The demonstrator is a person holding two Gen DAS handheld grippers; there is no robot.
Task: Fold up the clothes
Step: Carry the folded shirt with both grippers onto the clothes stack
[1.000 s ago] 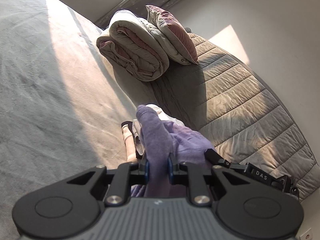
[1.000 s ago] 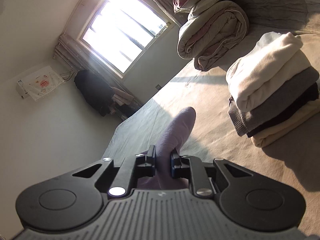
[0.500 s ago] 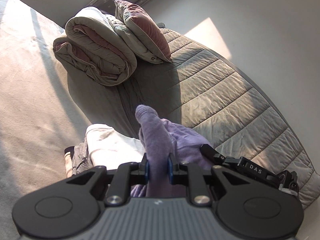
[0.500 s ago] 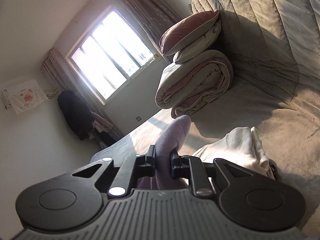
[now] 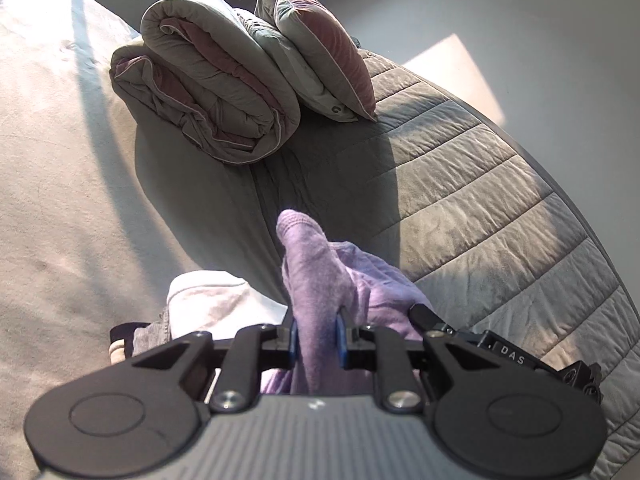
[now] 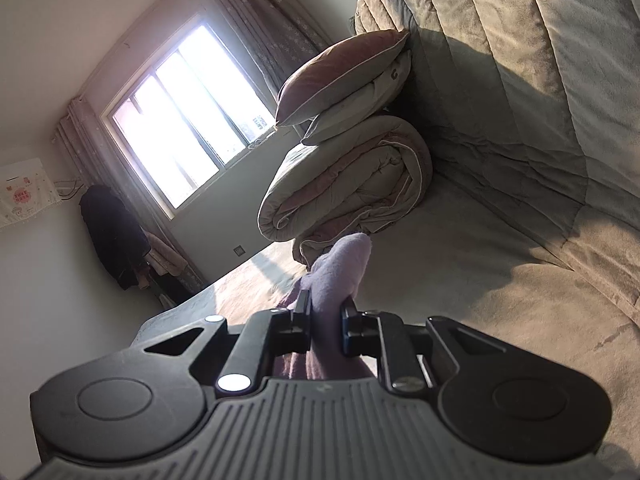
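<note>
Grippers left (image 5: pixel 317 338) and right (image 6: pixel 325 328) clamped on purple garment (image 5: pixel 320 280), rolled quilt (image 5: pixel 208 80) at 11 o'clock, folded clothes (image 5: pixel 200 300) at 8.

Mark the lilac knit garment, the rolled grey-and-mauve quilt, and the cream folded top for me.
lilac knit garment (image 5: pixel 316 276), left wrist view, bunched fold above the fingers
rolled grey-and-mauve quilt (image 5: pixel 216 80), left wrist view, outer grey layer of the roll
cream folded top (image 5: pixel 216 300), left wrist view, upper face

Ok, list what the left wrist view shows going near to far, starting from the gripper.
left gripper shut on the purple garment → stack of folded clothes → rolled duvet → pillow
</note>
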